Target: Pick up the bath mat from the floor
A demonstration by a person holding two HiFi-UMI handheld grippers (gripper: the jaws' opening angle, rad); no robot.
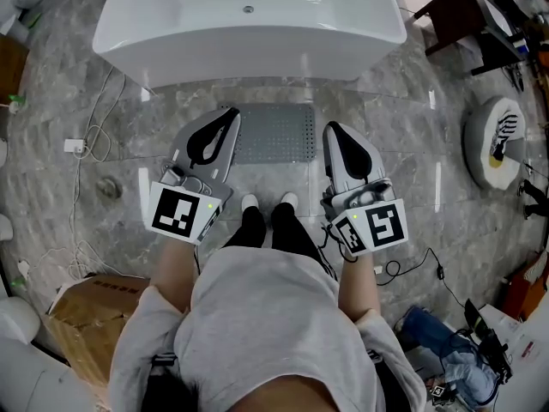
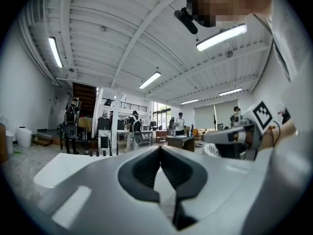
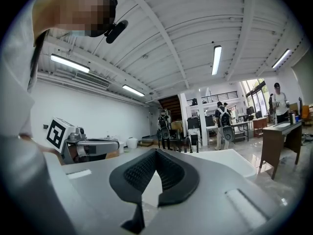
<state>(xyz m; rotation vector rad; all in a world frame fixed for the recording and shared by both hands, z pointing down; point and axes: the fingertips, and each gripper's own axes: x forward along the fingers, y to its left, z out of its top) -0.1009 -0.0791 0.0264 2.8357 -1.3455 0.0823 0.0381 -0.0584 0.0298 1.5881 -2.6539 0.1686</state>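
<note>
left tool (image 1: pixel 232 115), right tool (image 1: pixel 330 129) over marble floor (image 1: pixel 412 148)

bath mat (image 1: pixel 276 132): grey, flat on the floor, between the white bathtub (image 1: pixel 249 33) far and my shoes (image 1: pixel 250 202) near | my left gripper (image 1: pixel 230 117): jaws together, above the mat's left edge | my right gripper (image 1: pixel 331 129): jaws together, above its right edge | cardboard box (image 1: pixel 94 307): near left

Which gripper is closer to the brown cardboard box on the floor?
Left. The left gripper is on the same side of the person as the cardboard box; the right gripper is across the body, farther from it.
</note>
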